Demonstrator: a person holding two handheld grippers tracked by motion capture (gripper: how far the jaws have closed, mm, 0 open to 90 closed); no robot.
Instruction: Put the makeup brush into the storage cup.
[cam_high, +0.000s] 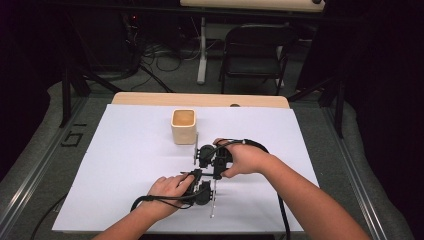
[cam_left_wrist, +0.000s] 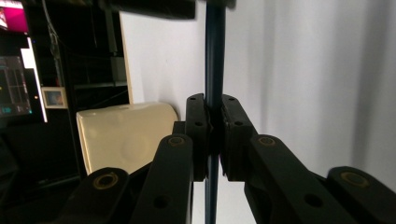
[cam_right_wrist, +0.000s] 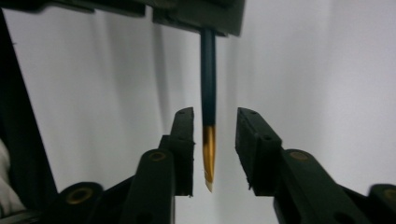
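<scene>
Left tool (cam_left_wrist: 214, 135) clamps slim dark rod (cam_left_wrist: 215, 56) | gold tip (cam_right_wrist: 209, 158), possibly a pen

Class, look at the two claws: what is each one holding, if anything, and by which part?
The left claw is shut on the dark shaft of a thin pen-like stick. The right claw is open around its gold tip, holding nothing.

Left claw (cam_left_wrist: 214, 135) clamped, right claw (cam_right_wrist: 215, 149) agape
</scene>
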